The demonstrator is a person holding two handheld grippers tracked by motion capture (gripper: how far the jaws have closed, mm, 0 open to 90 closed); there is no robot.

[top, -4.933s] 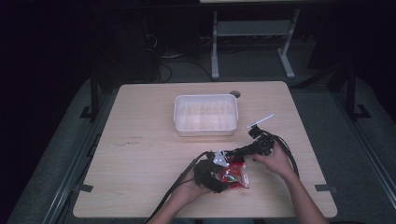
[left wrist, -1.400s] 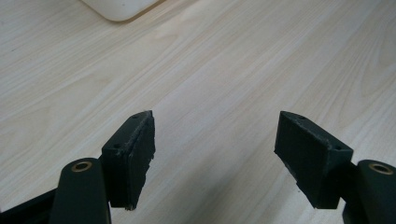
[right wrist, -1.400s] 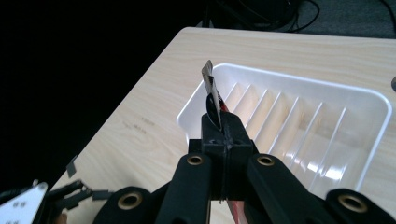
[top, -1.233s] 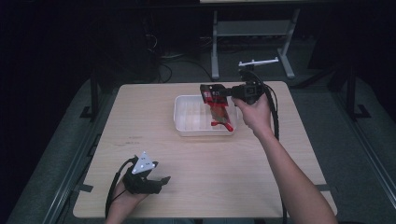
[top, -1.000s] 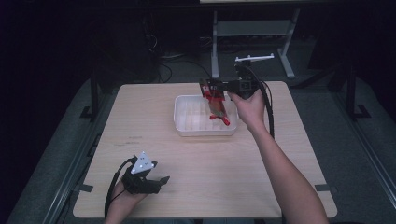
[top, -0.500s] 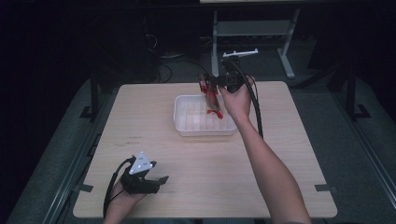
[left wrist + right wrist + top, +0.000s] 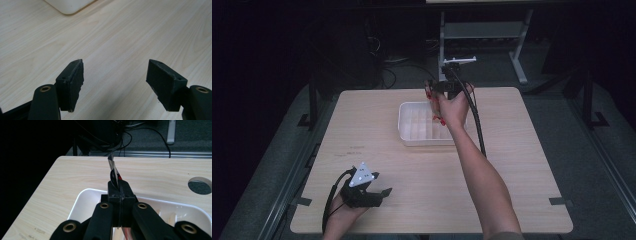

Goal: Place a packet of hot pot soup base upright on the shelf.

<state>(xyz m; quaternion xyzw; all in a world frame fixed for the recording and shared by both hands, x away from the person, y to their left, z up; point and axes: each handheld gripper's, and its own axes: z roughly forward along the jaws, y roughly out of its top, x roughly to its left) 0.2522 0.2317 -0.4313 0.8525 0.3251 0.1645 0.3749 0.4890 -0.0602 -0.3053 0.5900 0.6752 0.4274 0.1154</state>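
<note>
Right gripper (image 7: 434, 95) is held above the far edge of the white tray (image 7: 408, 131), jaws pressed together on a thin red, white and black packet (image 7: 114, 173). In the right gripper view the packet's top edge sticks up past the jaw tips and a bit of red shows below them, over the tray's near corner (image 7: 80, 200). In the high view the packet (image 7: 430, 96) shows as red bits at the person's hand, above the tray's inside. The tray sits at the middle of the wooden table (image 7: 512, 150).

Left gripper (image 7: 379, 195) rests low at the table's near left edge, well apart from the tray. Its jaws stand wide apart with nothing between them, only bare tabletop (image 7: 120, 50). A tray corner (image 7: 68, 6) shows at the top of that view.
</note>
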